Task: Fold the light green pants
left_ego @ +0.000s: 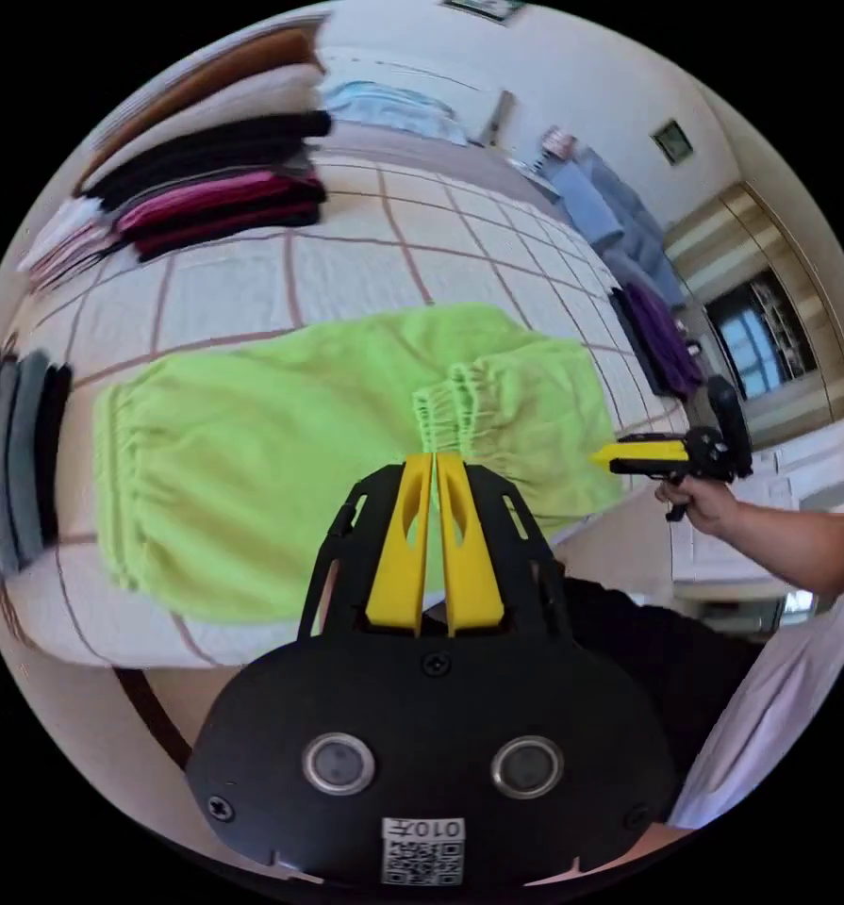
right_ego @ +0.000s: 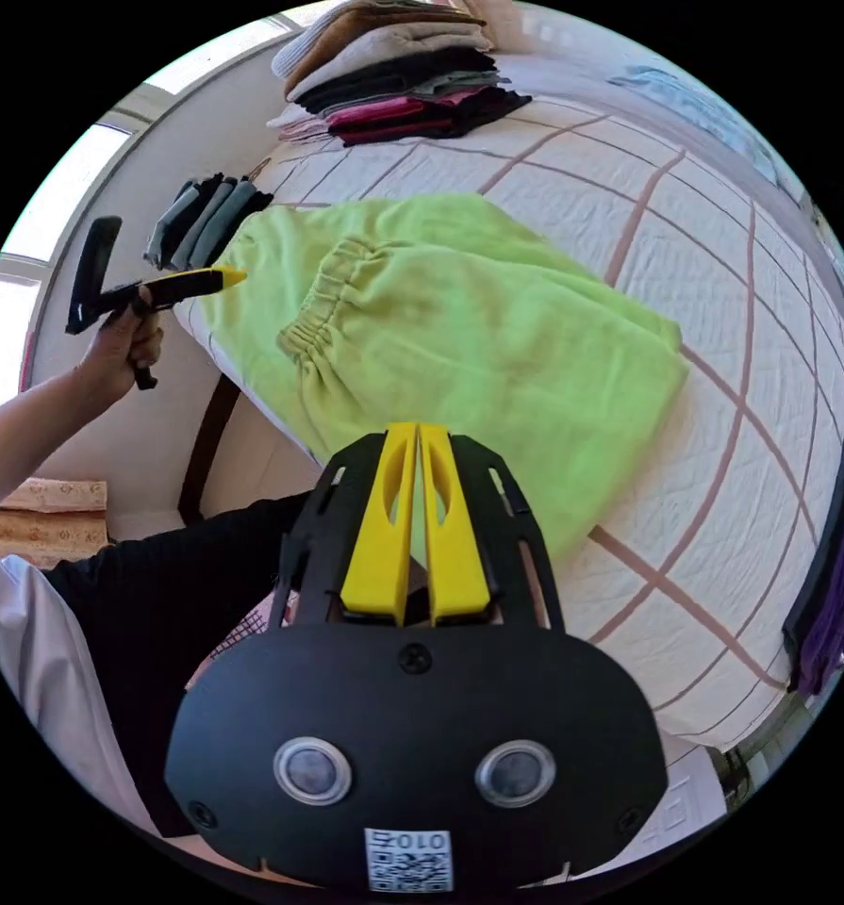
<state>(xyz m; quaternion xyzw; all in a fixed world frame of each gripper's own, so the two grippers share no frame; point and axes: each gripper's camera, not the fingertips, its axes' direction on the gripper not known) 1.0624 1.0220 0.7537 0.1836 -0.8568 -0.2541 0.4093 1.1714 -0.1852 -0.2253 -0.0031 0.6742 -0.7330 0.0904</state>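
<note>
1. Light green pants (left_ego: 280, 452) lie folded flat on the checked bedspread (left_ego: 365, 255), long axis along the near bed edge, cuffs doubled back toward the waistband.
2. Left gripper (left_ego: 434, 458) jaws pressed together, empty, above the pants.
3. Right gripper (right_ego: 417, 429) likewise closed, empty, at the near hem.
4. Bare quilt beyond; folded clothes stack (right_ego: 393, 85) well apart.

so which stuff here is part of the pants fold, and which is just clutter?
Job:
- light green pants, folded over on the bed
- left gripper, jaws shut
- right gripper, jaws shut

Lying about:
- stack of folded clothes
- small grey and black pile
- purple garment
</note>
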